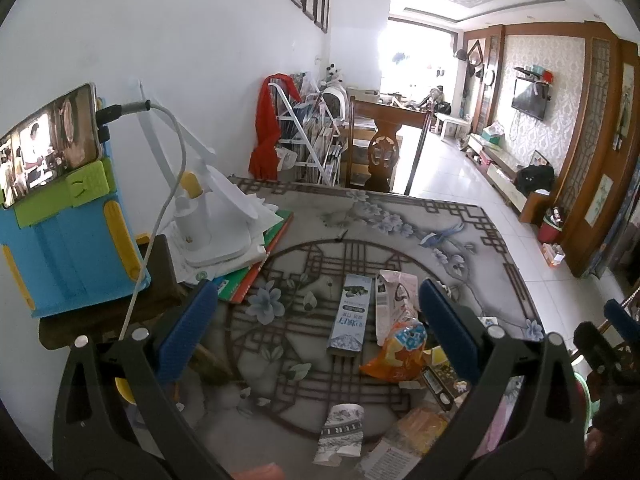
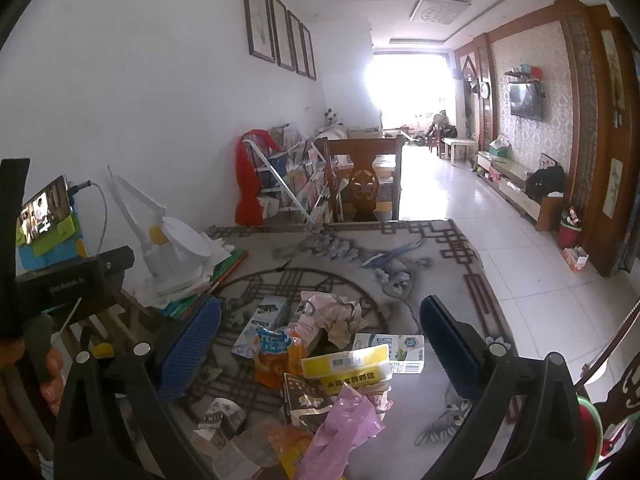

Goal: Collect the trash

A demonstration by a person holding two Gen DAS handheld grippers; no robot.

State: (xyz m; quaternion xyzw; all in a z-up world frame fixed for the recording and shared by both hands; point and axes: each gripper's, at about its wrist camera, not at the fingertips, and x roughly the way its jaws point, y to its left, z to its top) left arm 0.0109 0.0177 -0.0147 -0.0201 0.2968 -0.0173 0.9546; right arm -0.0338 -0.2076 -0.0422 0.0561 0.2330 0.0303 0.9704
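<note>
A pile of trash lies on the patterned table [image 1: 460, 216]. In the left wrist view I see a long blue toothpaste box [image 1: 349, 311], a crumpled pink-and-white carton [image 1: 394, 296], an orange snack bag [image 1: 400, 350] and a flattened paper cup [image 1: 342, 432]. My left gripper [image 1: 316, 328] is open and empty above them. In the right wrist view the orange snack bag [image 2: 278, 354], a yellow box [image 2: 346, 366], a white-and-green carton [image 2: 394, 350], crumpled paper [image 2: 338, 314] and a pink plastic bag [image 2: 344, 424] lie between the fingers. My right gripper [image 2: 320, 340] is open and empty above the pile.
At the table's left stand a phone [image 1: 48, 140] on a blue-green holder with a white cable, and a white desk lamp [image 1: 208, 216] on stacked books and papers. A wooden chair [image 1: 380, 152] and a magazine rack [image 1: 312, 140] stand beyond the far edge.
</note>
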